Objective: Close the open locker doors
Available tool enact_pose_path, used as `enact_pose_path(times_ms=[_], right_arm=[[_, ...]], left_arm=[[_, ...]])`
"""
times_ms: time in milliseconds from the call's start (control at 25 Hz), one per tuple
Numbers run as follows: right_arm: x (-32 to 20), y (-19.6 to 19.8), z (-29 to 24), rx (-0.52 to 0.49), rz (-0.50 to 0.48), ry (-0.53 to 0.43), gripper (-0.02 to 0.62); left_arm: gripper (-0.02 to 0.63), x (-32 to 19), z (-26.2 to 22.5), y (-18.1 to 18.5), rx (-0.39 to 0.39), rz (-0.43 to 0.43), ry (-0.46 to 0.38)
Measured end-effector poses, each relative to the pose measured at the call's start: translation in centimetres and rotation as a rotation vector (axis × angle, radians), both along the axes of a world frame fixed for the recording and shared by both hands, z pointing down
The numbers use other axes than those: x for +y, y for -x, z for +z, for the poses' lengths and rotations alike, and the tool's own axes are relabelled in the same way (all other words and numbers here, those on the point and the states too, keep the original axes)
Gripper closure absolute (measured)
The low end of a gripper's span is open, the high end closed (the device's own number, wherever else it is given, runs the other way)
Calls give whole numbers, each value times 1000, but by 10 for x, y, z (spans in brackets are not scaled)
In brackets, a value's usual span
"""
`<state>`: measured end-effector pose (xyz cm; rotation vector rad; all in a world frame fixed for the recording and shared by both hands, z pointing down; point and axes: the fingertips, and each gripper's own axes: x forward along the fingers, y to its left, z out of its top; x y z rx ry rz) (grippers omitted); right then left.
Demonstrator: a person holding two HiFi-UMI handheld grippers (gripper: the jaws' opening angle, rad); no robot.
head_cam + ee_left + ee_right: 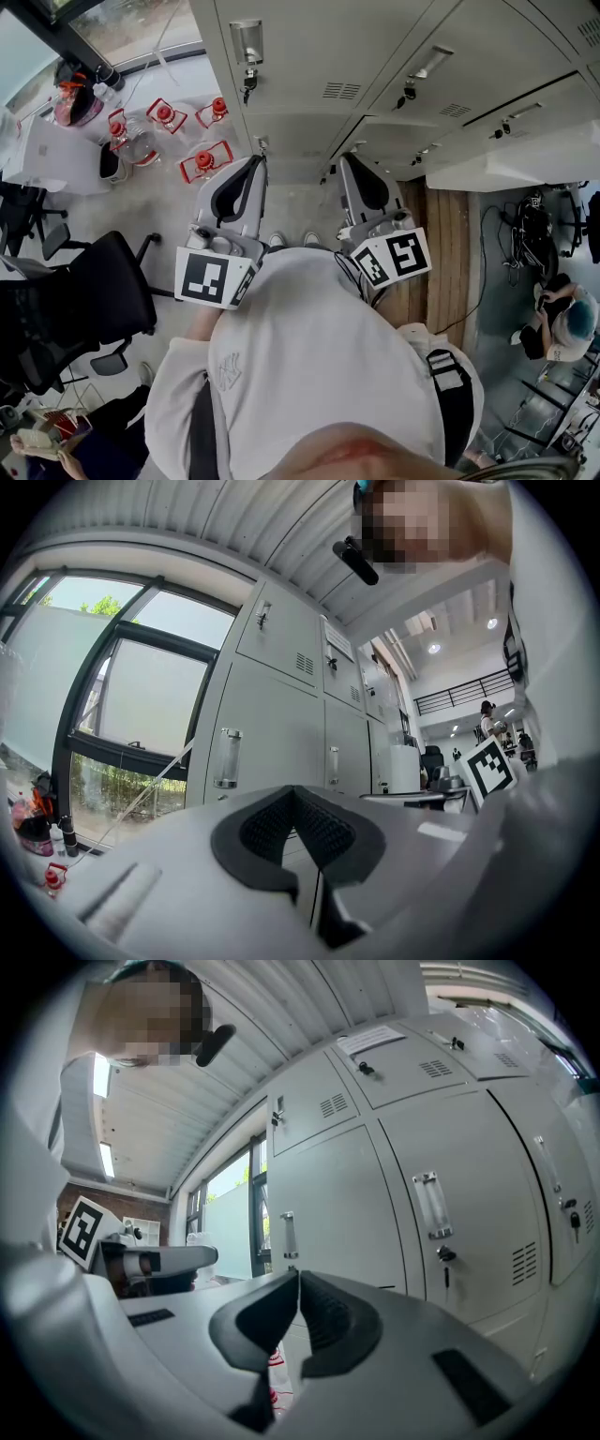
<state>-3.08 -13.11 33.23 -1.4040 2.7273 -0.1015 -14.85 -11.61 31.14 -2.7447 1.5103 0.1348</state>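
Note:
A bank of grey lockers rises in front of me, and the doors right ahead sit flush, with keys hanging in their locks. Further right, one pale door leaf stands out from the bank, with a dark gap behind it. It also shows as a white panel in the left gripper view. My left gripper and right gripper are held up side by side at chest height, a short way from the lockers. Both are shut on nothing, with the left gripper and right gripper pads meeting at the tips.
A black office chair stands at my left. Several red-capped water bottles lie on the floor by a white table. A wooden floor strip runs along the right, where a person sits. A large window adjoins the lockers.

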Motion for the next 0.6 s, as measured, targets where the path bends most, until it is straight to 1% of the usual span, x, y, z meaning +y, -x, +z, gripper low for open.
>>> enact_pose_path(times_ms=[600], right_arm=[[-1,-4,0,-16,5,-2,580]], left_arm=[[621,0,0,-2,-4,-2,-2]])
